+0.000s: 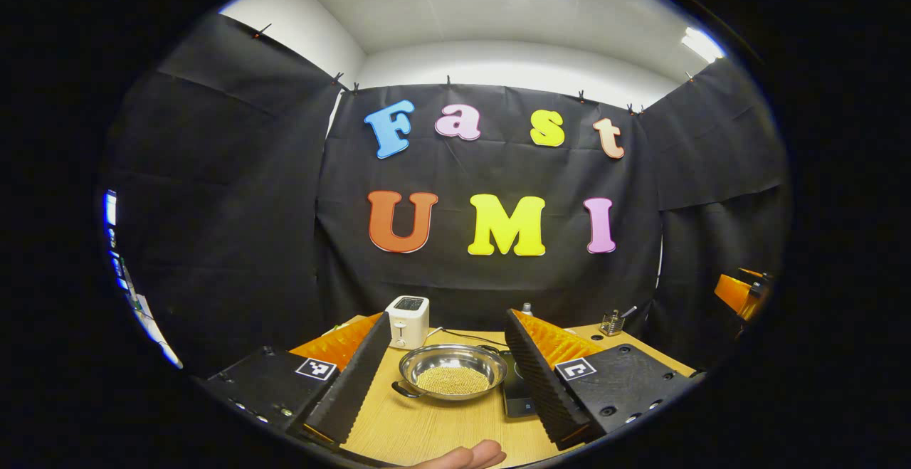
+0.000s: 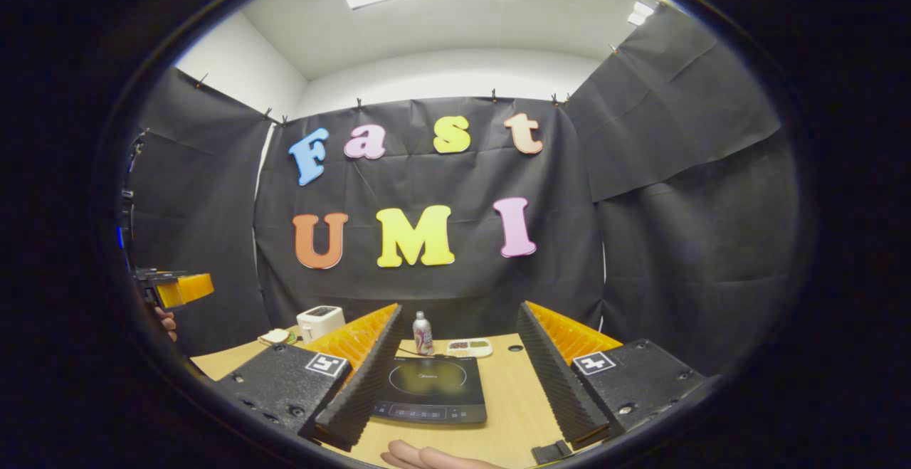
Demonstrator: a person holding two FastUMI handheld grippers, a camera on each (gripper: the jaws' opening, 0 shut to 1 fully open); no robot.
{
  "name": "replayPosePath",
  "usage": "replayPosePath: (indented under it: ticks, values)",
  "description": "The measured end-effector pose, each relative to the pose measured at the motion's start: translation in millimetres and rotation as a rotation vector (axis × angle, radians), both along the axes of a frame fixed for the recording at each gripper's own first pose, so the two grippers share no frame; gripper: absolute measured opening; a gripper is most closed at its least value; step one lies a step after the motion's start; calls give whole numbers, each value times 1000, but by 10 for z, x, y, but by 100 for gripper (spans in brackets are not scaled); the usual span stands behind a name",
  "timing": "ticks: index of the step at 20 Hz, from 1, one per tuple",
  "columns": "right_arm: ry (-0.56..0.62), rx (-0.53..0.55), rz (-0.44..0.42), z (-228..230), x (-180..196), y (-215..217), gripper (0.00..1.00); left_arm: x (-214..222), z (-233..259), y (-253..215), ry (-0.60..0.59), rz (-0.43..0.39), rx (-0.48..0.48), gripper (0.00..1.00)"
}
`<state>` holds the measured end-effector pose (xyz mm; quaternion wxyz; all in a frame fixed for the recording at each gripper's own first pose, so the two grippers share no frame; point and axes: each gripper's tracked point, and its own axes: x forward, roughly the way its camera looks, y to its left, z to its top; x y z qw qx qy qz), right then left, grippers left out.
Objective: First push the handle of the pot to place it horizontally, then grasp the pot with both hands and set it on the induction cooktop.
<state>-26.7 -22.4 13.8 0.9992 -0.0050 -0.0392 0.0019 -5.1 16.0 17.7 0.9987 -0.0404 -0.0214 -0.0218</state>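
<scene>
Left tongs [image 1: 447,383] spread wide, gripping nothing, pot [image 1: 453,371] framed dead ahead between the fingers on the desk [image 1: 427,430], handle [image 1: 404,390] jutting toward the near left finger. Right tongs [image 2: 454,387] likewise wide and empty, induction cooktop [image 2: 429,389] straight ahead between them. Toaster [image 1: 408,321] just beyond the pot. Likely risk: too hard a shove on the handle, sliding or tipping the shallow pot and spilling its grains.
</scene>
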Motion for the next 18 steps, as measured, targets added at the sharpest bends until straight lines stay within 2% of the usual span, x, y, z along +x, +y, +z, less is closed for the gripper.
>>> replayPosePath:
  ticks: [3,4,5,6,7,8,9,11,12,14,15,18]
  values:
    - [-1,0,6,9,-8,22,100,92,-120,97,26,14,20,95]
    - [-2,0,8,3,5,27,96,154,-166,74,37,-6,30,77]
    - [-2,0,10,10,9,34,96,211,-233,15,60,-39,35,69]
    - [-1,0,12,2,20,33,96,268,-326,-21,93,-63,28,43]
    - [-1,0,12,3,28,36,96,328,-398,6,115,-61,12,30]
    - [0,-1,13,-8,35,44,100,377,-435,31,128,-54,1,7]
    - [3,-3,14,-16,46,49,96,462,-522,28,159,-57,1,0]
    - [8,-11,12,-38,79,42,100,522,-786,-13,246,-79,31,0]
    - [11,-15,11,-59,104,46,96,575,-882,-6,276,-78,49,0]
    - [17,-19,11,-72,149,59,100,669,-1088,-12,338,-83,70,0]
    - [20,-20,13,-74,174,70,96,732,-1210,-34,368,-85,74,0]
    - [32,-30,16,-110,273,92,100,903,-1630,9,471,-78,91,0]
